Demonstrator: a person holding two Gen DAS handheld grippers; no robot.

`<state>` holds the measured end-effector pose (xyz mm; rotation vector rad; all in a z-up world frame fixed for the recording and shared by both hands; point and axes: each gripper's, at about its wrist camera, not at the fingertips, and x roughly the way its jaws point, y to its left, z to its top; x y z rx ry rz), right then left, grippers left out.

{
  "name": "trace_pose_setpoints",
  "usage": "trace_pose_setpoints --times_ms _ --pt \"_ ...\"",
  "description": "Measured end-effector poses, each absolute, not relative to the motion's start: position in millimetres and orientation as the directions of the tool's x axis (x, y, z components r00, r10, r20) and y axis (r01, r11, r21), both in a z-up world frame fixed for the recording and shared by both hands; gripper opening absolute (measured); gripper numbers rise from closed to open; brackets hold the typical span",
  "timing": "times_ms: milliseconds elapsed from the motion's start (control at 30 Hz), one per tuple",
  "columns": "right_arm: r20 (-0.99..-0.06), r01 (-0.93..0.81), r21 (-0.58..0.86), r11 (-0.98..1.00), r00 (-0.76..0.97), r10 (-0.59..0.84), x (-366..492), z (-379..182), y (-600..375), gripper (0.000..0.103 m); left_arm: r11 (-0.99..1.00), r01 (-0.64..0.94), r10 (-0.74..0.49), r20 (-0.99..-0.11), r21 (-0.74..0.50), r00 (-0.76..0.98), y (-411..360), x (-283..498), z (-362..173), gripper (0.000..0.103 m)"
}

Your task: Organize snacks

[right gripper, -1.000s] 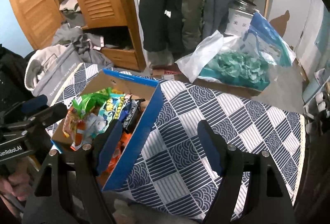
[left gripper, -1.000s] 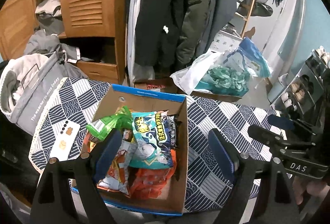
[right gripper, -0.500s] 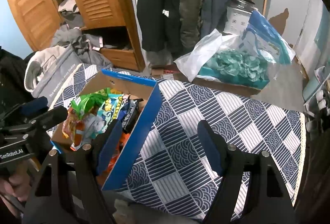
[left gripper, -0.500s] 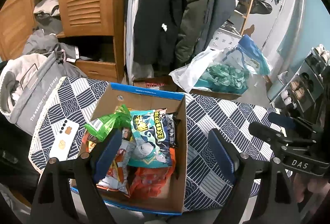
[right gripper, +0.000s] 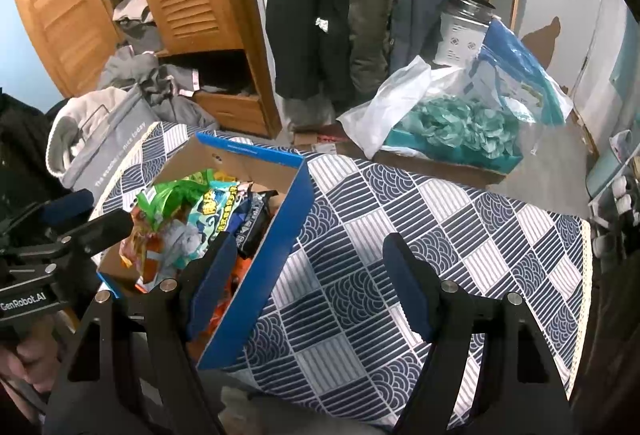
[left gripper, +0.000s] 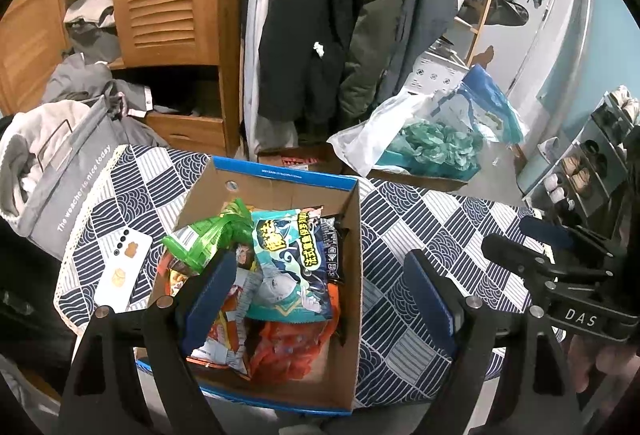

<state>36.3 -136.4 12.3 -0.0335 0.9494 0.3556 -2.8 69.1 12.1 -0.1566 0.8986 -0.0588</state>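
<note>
A blue-rimmed brown box (left gripper: 280, 181) holds green, teal and orange snack packets (left gripper: 288, 267) on a navy-and-white patterned tablecloth (right gripper: 400, 235).

Lower snack packets (left gripper: 292, 351) buried in box (left gripper: 356, 275); labels unreadable.

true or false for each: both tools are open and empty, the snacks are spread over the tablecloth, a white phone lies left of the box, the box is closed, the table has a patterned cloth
1. Both the left tool and right tool are open and empty. True.
2. The snack packets are spread over the tablecloth. False: they are piled inside the blue-edged cardboard box.
3. A white phone lies left of the box. True.
4. The box is closed. False: it is open-topped.
5. The table has a navy-and-white patterned cloth. True.
</note>
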Motion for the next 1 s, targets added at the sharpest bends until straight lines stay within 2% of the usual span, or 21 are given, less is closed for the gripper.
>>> trace_pose_setpoints --times_ms 1000 --pt "-0.802 -0.312 0.125 0.942 0.527 0.281 35.9 11.6 -135.5 0.075 0.993 -0.033 -0.073 -0.796 -0.116 0.601 68.3 -1.5 10.3 0.087"
